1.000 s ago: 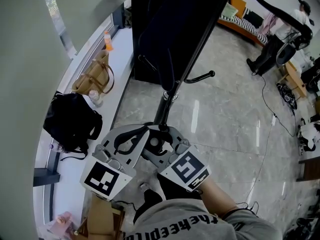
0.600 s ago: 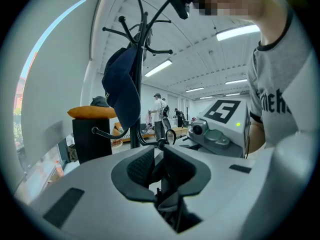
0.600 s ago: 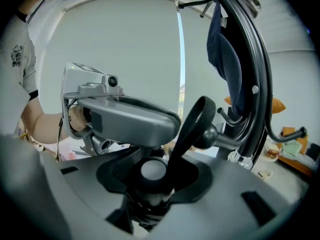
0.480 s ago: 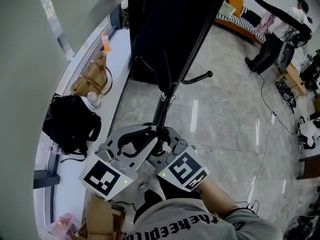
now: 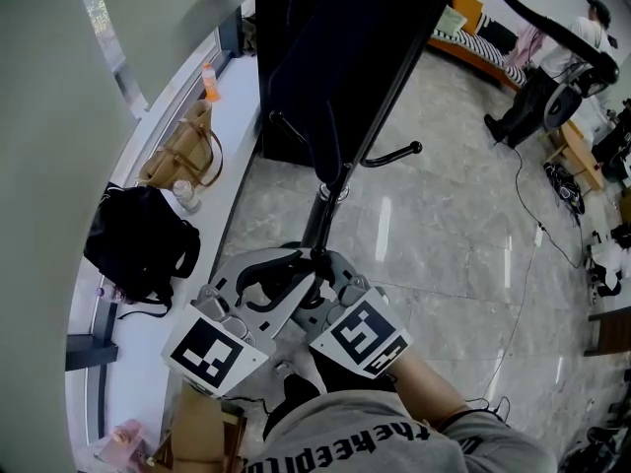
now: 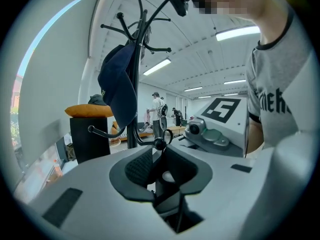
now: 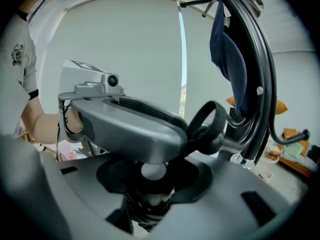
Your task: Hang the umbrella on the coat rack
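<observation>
Umbrella [image 7: 147,204], folded small and dark, sits low in front of the person, at the foot of the coat rack [image 5: 370,116]. The left gripper [image 6: 159,160] is closed tight on it, and the right gripper [image 7: 152,176] is clamped on it too, with the two gripper heads pressed close together. The umbrella's black wrist strap [image 7: 206,121] stands up in a loop near a ball-tipped hook [image 6: 159,144] low on the rack. A navy cap [image 6: 119,91] hangs from an upper hook. A black bag [image 5: 138,239] and a tan handbag [image 5: 182,151] lie on the window ledge [image 5: 232,116] at the left.
</observation>
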Demonstrator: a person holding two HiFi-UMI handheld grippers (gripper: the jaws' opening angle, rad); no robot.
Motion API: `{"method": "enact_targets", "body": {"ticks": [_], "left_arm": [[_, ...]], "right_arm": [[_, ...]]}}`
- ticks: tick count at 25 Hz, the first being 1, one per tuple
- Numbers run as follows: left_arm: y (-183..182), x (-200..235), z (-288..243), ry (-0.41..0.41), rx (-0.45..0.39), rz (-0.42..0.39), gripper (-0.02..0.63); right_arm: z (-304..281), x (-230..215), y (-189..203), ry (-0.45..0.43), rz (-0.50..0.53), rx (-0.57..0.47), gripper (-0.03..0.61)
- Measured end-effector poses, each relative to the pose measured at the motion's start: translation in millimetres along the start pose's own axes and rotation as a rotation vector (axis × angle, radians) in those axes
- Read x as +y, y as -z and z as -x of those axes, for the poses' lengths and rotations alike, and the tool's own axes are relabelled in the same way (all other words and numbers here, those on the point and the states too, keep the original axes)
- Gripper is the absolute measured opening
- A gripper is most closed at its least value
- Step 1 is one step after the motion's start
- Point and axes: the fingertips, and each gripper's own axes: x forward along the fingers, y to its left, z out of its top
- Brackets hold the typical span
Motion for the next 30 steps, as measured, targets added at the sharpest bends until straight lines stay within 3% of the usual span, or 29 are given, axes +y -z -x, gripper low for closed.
{"method": "enact_targets", "body": {"ticks": [3, 9, 30], "left_arm": [[2, 4, -2, -0.024, -0.002, 0.008, 0.061], [3, 13, 1, -0.039, -0.016, 0.11, 0.02], [9, 14, -7, -0.054, -0.004, 0.078, 0.02]], "right_arm": [[0, 0, -1, -0.002, 0.001, -0.001, 0.181], [3, 0, 1, 0.003, 0.001, 0.003, 0.181], [15, -19, 15, 0.059, -0.049, 0.01, 0.181]]}}
